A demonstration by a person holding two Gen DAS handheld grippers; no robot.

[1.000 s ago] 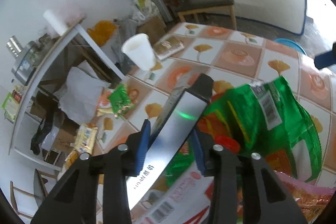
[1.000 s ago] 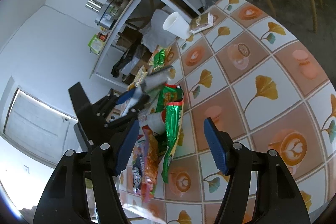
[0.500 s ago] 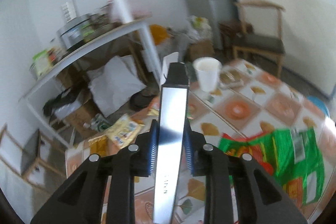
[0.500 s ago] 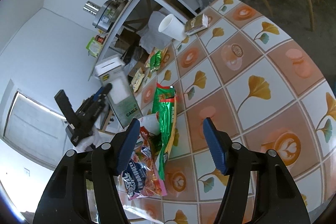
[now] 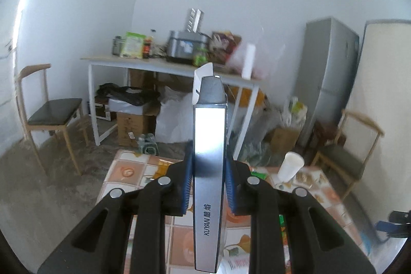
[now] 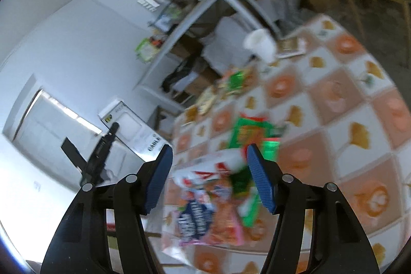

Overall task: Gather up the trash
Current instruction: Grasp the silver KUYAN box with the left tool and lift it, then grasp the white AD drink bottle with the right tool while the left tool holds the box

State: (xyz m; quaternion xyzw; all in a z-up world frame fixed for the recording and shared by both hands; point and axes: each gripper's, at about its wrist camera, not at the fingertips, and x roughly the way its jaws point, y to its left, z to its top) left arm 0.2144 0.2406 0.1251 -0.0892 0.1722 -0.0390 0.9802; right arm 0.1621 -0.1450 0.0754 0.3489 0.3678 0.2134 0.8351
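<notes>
The left gripper (image 5: 208,180) has its blue-padded jaws clamped on the two broad faces of a long, silver-grey cardboard box (image 5: 208,171) printed "KUYAN", whose narrow edge faces the camera and whose white end flap stands open at the far tip — the box is held in the air above the near end of the counter covered in an orange-and-white tiled cloth with ginkgo leaves (image 5: 128,171). In the right wrist view the same box (image 6: 133,130) shows as a white carton off the counter's left edge, with the left gripper (image 6: 113,129) dark beside it. The right gripper (image 6: 208,162) hangs over the counter with its jaws standing fairly wide and nothing pressed between them; below them lies a heap of snack wrappers — a green crisp bag (image 6: 253,130), a white-and-red packet (image 6: 213,166) and a pink-and-blue packet (image 6: 200,220). Further along the counter stands a white paper cup (image 6: 260,44), just beside a small flat tan packet (image 6: 291,46); the picture is blurred there.
</notes>
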